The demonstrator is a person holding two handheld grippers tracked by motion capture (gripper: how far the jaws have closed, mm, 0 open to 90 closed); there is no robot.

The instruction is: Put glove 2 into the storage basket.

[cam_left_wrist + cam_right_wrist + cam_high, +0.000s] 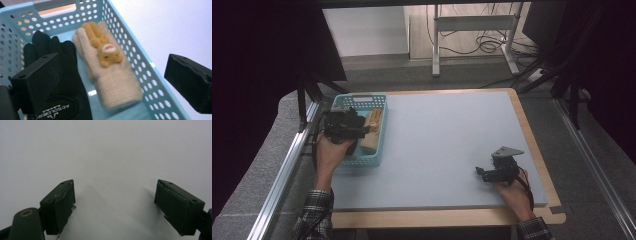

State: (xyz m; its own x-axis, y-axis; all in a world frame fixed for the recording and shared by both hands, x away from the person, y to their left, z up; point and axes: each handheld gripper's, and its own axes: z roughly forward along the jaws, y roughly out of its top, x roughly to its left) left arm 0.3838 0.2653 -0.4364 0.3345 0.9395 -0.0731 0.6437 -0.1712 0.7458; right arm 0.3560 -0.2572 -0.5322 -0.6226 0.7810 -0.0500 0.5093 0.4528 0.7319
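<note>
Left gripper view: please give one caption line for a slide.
Open left tool above a perforated blue plastic basket holding a cream knitted glove and a black glove.

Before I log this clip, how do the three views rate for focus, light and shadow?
High view: dim, dark surroundings, basket contents small and soft. Left gripper view: bright; cream glove slightly blurred, black glove lettering still readable. Right gripper view: evenly lit grey mat, soft shadows beside the fingers.

Black glove (65, 82) cuff cut off at bottom edge, logo text part legible, perhaps "AESOLDIER". Left gripper (343, 125) hides most of basket (379, 148) contents from above. Cream glove (110, 72) cuff blurred.
</note>
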